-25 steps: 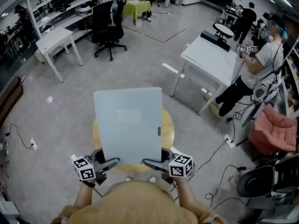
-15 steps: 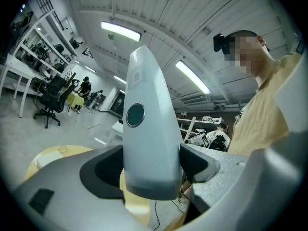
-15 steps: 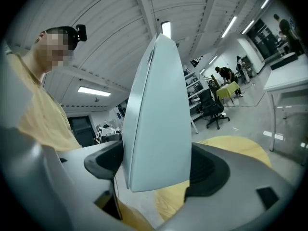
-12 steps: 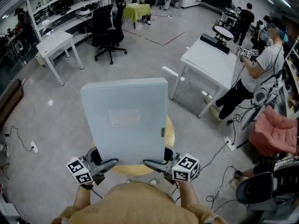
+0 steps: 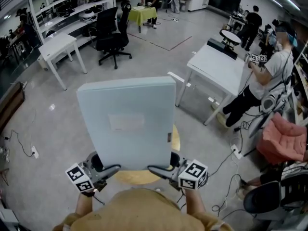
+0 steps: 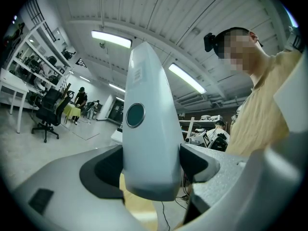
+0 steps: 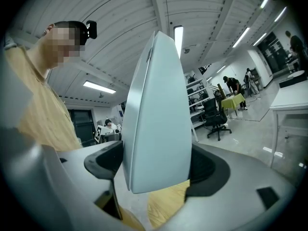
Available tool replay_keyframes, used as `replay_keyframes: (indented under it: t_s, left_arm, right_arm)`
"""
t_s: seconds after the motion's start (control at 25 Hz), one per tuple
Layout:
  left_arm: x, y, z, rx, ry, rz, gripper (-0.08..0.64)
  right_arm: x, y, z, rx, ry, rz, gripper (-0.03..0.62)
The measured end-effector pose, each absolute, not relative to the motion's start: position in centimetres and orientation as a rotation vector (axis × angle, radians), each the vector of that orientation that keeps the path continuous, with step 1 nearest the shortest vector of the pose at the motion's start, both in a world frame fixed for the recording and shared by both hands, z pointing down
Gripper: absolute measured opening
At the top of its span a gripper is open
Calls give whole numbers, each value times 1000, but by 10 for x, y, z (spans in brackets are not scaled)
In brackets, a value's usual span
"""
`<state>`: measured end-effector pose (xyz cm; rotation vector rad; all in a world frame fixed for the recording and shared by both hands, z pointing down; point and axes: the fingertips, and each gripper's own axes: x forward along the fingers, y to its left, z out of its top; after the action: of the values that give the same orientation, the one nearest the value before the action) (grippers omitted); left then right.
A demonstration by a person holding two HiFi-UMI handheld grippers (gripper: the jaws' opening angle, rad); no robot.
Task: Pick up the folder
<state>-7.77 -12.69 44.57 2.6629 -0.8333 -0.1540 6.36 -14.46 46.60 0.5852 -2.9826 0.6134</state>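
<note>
Pale-blue folder (image 5: 127, 124) clamped between both grippers' fingers (image 5: 111, 168).

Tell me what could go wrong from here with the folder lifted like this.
1. The left claw and right claw pinch the folder only at its near edge, so its long body could lever out of the grip.
2. If one side slips, the folder may twist and drop onto the round table below.

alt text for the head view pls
A pale blue folder is held above a round wooden table, gripped at its near edge by the left tongs and the right tongs. Around it: grey floor, white desks, an office chair and people.
</note>
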Motion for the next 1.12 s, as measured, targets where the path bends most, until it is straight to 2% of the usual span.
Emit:
replay_keyframes:
  t_s: [1.12]
  left_arm:
    - [-83, -125, 425, 2704, -904, -181, 359]
  right_arm:
    - [56, -149, 446, 559, -3014, 521, 376]
